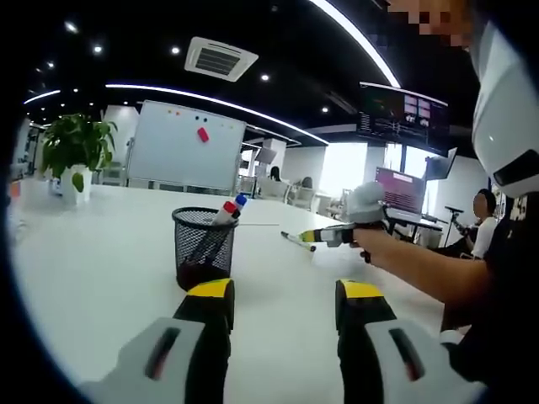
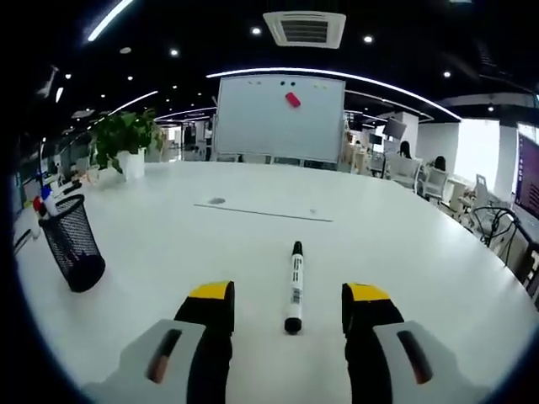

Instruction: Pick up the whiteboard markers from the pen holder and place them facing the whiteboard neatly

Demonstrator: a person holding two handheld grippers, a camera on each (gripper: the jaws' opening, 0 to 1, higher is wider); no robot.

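A black mesh pen holder (image 1: 203, 245) stands on the white table (image 1: 93, 261), with a red-capped and a blue-capped marker (image 1: 232, 208) sticking out of it. My left gripper (image 1: 285, 307) is open just in front of it, nothing between its jaws. In the right gripper view a black marker (image 2: 295, 287) lies flat on the table, its length pointing toward the whiteboard (image 2: 279, 118). My right gripper (image 2: 288, 310) is open with the marker's near end between its jaws. The pen holder (image 2: 72, 241) stands far left. The right gripper (image 1: 337, 235) also reaches in from the right.
A potted plant (image 1: 76, 156) sits at the table's far left. The whiteboard (image 1: 185, 145) stands beyond the table's far edge with a red magnet on it. A person's arm (image 1: 429, 265) crosses the right side. Chairs and seated people are in the background right.
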